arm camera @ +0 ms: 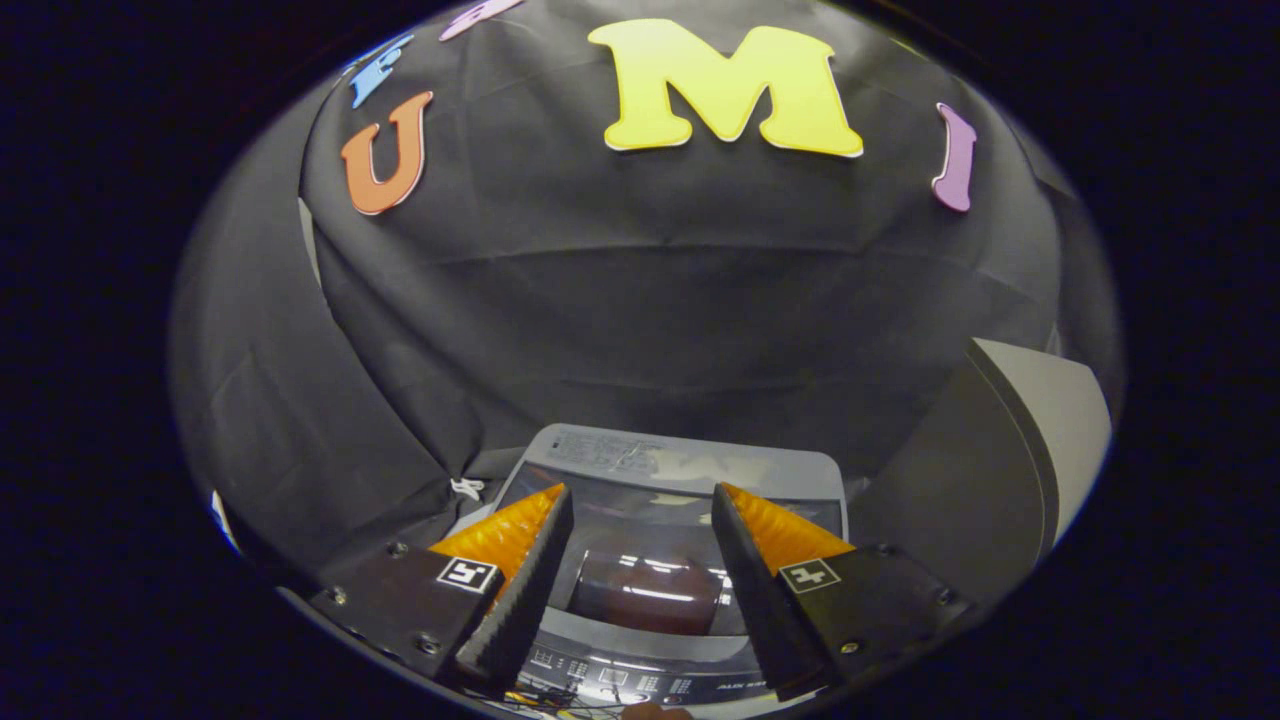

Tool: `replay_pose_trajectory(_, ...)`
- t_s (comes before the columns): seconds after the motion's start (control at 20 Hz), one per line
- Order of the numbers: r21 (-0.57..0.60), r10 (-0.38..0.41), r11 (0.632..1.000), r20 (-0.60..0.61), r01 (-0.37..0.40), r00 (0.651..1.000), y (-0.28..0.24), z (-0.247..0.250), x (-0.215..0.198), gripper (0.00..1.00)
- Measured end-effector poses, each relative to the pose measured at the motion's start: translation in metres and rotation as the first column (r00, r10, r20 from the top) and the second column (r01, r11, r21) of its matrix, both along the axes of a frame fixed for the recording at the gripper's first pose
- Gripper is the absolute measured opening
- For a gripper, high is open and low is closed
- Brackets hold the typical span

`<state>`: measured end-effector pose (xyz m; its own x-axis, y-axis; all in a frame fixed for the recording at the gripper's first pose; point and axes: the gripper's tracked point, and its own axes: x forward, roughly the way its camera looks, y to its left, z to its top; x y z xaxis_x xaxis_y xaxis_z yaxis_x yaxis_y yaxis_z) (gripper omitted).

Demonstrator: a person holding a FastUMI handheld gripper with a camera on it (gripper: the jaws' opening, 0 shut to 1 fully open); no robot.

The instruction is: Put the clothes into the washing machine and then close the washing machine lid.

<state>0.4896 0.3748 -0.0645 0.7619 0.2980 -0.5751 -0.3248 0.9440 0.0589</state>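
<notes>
The gripper (640,500) hangs at lower centre, fingers wide apart and holding nothing; the washing machine (690,470) lies below and between them, lid (650,590) shut.

The two spread fingers of the gripper (640,500) cover both sides of the grey top-loading washing machine's (690,465) glossy dark lid (645,590). Glare on that lid hides whatever lies beneath. The control panel (640,682) below the fingers (tiny markings) is cut off and unreadable.
</notes>
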Motion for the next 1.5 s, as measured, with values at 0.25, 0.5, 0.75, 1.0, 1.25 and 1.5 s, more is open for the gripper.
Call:
replay_pose_trajectory(0.25, -0.003, 0.002, 1.0, 0.027, -0.002, 1.0, -0.01, 0.012, -0.008, 0.88)
replay_pose_trajectory(0.5, 0.013, 0.018, 1.0, 0.119, -0.02, 0.993, -0.027, 0.044, -0.034, 0.88)
replay_pose_trajectory(0.75, 0.068, 0.015, 0.997, 0.238, -0.032, 0.971, -0.068, 0.092, -0.081, 0.88)
replay_pose_trajectory(1.0, 0.133, -0.039, 0.991, 0.329, -0.005, 0.943, -0.126, 0.137, -0.138, 0.88)
replay_pose_trajectory(1.25, 0.136, -0.085, 0.99, 0.412, 0.031, 0.907, -0.181, 0.173, -0.203, 0.88)
replay_pose_trajectory(1.5, 0.222, -0.152, 0.973, 0.404, 0.064, 0.902, -0.219, 0.184, -0.262, 0.94)
